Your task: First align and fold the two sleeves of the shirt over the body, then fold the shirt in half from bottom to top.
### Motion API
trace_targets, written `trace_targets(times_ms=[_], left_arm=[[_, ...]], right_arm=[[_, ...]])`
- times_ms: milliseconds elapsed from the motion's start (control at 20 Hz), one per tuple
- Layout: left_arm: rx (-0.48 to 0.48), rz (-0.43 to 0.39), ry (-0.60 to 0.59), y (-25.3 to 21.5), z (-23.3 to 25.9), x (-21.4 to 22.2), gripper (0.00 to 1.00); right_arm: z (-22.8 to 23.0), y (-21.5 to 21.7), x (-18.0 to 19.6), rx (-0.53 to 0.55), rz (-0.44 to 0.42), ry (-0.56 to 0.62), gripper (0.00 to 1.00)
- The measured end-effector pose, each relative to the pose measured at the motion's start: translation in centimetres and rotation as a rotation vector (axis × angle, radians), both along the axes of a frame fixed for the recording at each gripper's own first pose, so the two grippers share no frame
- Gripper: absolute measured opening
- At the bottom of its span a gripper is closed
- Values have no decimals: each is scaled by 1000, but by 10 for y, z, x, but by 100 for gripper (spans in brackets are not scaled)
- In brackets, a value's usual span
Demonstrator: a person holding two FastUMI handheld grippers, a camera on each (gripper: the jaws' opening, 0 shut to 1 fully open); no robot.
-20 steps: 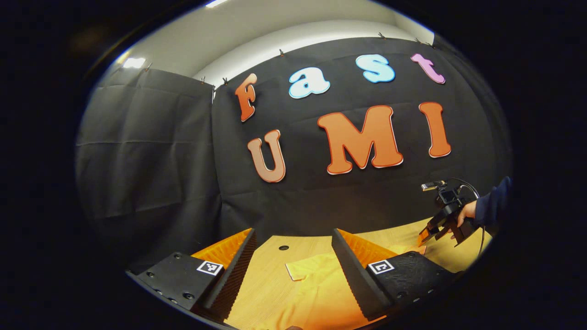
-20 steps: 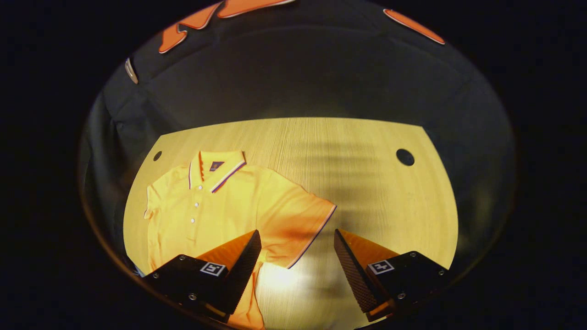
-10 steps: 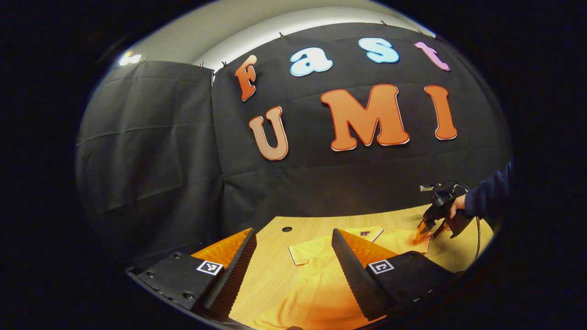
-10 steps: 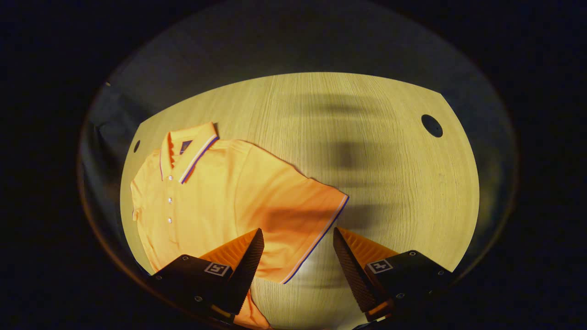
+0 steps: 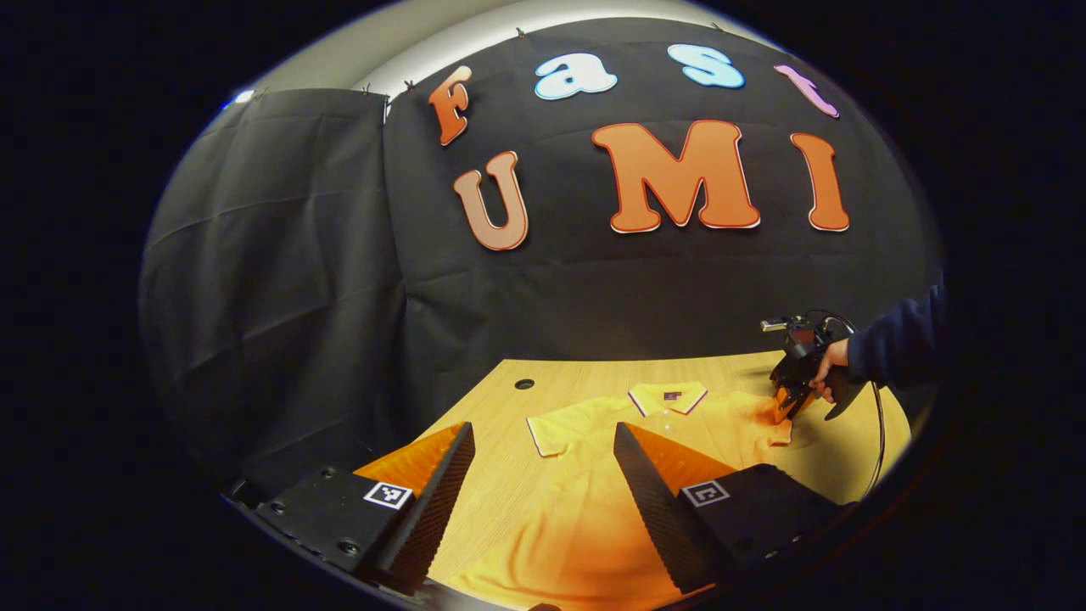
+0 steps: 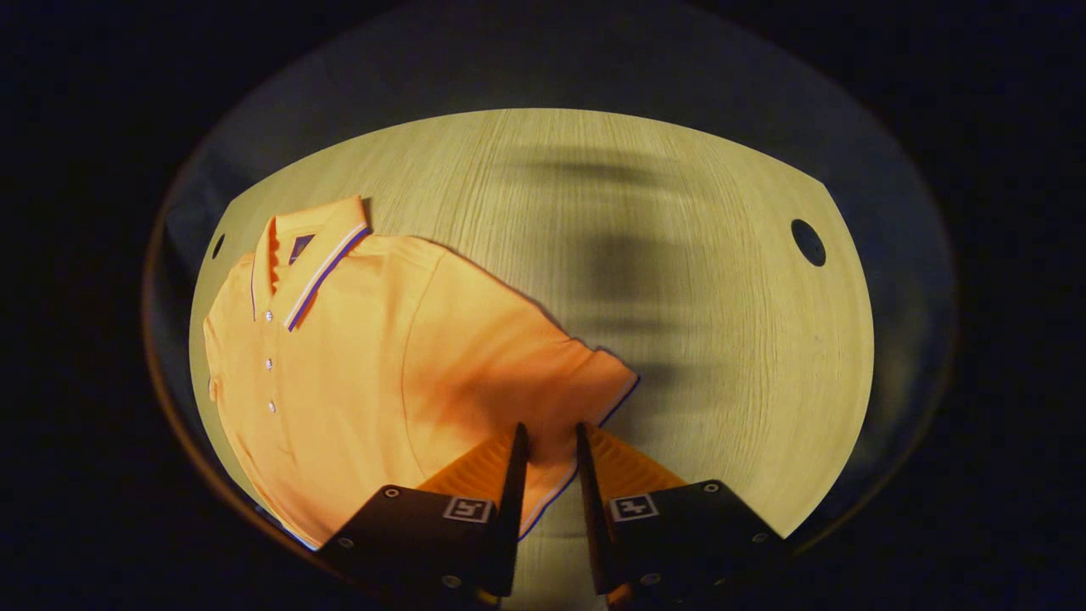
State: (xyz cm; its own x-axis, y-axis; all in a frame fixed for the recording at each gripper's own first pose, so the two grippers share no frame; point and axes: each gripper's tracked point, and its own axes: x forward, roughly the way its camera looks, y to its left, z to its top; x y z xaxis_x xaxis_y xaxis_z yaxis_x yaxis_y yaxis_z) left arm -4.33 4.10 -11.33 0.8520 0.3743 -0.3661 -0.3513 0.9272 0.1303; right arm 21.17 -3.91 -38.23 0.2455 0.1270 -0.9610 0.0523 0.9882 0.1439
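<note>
Closing on the right sleeve

Lying flat on the pale wooden worktop [image 6: 679, 280], the orange polo shirt [image 6: 356, 356] now has its striped sleeve cuff [image 6: 556, 462] between the right gripper [image 6: 547, 462], narrowed from wide open; contact unclear. Left gripper [image 5: 543, 462] hovers wide, empty. First fold can begin.

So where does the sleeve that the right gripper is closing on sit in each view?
Left gripper view: the sleeve lies at the right, at the shirt's far end, under the right gripper.
Right gripper view: the sleeve is at bottom centre, its trimmed hem between the right gripper's nearly closed fingers.
Shared landmark: the striped collar.
</note>
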Motion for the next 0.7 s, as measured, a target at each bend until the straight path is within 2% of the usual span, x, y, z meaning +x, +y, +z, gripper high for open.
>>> trace_targets(times_ms=[50, 100, 200, 300, 400, 700], left_arm=[[3, -9, 1, 0, 2, 1, 99], [7, -20, 4, 1, 3, 1, 99], [15, -26, -1, 6, 4, -2, 99], [5, -29, -3, 16, 1, -8, 99], [-13, -37, -3, 29, -2, -8, 99], [-52, -84, -44, 83, -7, 8, 99]], right_arm=[[2, 1, 2, 8, 5, -10, 18], [0, 2, 0, 17, -5, 0, 11], [10, 9, 2, 99, -54, -4, 10], [24, 8, 16, 109, -89, -77, 10], [40, 20, 17, 149, -108, -92, 10], [80, 53, 21, 138, -145, -142, 9]])
